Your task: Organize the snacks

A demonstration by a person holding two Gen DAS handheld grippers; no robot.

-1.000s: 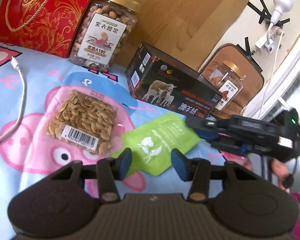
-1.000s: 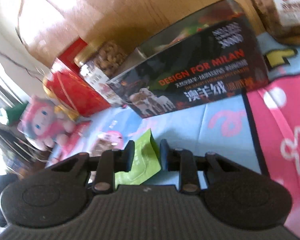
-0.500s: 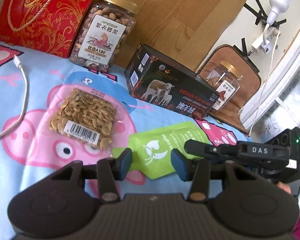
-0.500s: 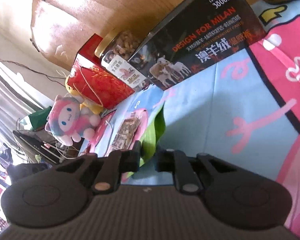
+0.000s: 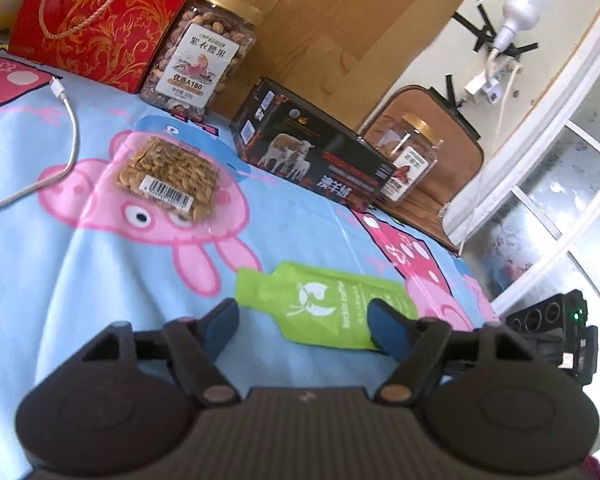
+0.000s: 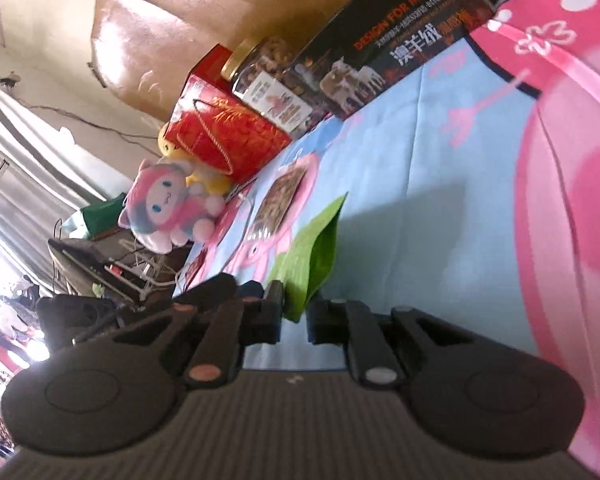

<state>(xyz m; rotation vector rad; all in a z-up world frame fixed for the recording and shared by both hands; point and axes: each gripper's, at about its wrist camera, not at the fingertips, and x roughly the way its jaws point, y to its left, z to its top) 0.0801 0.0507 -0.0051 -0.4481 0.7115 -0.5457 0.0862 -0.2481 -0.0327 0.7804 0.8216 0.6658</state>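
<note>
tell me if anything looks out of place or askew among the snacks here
The green pouch is lifted at one end, pinched in the right tongs, not flat like the seed packet. A white charging cable trails across the blanket among the snacks. The left tongs are opening, not touching the pouch.

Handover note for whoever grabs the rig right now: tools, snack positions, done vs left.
Left tool: jaws opening, nothing pinched; the green pouch lies flat between its tips.
Right tool: shut on the near edge of the green pouch.
Snacks: seed packet flat mid-sheet, untouched. Big nut jar upright at the back beside the red gift bag; small nut jar upright behind the black box.
Done: pouch gripped by the right.
Left: place the pouch, then the seed packet. The target spot is not evident from these views.
</note>
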